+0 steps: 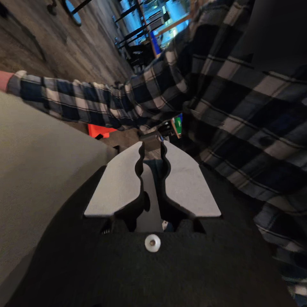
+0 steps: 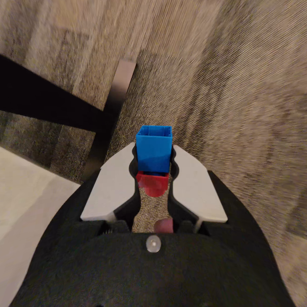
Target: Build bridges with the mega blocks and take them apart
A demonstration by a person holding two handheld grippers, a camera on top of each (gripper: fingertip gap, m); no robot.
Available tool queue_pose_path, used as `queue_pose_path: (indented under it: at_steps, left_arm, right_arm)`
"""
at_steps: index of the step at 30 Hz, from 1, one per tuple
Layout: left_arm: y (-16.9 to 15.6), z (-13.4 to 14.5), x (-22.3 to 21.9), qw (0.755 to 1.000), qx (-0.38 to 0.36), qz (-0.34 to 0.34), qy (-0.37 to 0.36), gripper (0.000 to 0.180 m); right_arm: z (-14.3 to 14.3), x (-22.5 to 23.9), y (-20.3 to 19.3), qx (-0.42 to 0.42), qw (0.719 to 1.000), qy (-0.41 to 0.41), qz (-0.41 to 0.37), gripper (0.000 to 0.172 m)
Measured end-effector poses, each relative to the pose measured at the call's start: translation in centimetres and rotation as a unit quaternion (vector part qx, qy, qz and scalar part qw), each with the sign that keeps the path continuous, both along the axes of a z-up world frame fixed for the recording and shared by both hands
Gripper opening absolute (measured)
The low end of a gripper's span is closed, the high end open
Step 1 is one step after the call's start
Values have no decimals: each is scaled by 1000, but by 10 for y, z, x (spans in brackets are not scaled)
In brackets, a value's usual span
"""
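Right wrist view: gripper (image 2: 153, 157) clamping blue block (image 2: 153, 149)

A pale desk (image 2: 20, 191) edge is seen above the carpeted floor (image 2: 216, 99); nothing resting on either can be made out.

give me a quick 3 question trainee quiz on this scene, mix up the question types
1. True or false: the right gripper holds a green block.
2. Which block is joined to the blue block? A) yellow B) red C) white
3. Is anything between the left gripper fingers?

Key:
1. False: its pads press on the blue block.
2. B, the red block, on the end nearer the camera.
3. No, the jaws stand slightly apart with nothing between them.
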State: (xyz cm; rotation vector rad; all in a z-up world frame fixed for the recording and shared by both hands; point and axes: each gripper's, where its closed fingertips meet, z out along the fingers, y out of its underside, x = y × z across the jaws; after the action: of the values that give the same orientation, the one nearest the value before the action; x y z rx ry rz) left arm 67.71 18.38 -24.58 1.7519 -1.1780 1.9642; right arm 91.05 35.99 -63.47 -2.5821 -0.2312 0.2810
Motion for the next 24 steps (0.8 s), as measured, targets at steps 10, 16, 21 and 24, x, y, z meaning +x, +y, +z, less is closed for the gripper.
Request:
queue_pose_path:
  at_steps: [10, 16, 21, 24]
  left_arm:
    - [40, 110, -224, 965, 175, 185, -56, 20]
    - [139, 32, -519, 859, 249, 407, 183, 37]
    - [144, -12, -610, 852, 211, 414, 243, 39]
    - [139, -32, -607, 875, 169, 400, 216, 35]
  right_arm:
    - [355, -39, -34, 130, 985, -117, -8, 37]
    - [450, -194, -43, 194, 979, -64, 15, 37]
    - [489, -380, -30, 257, 949, 71, 171, 37]
    - [491, -476, -42, 279, 906, 156, 276, 37]
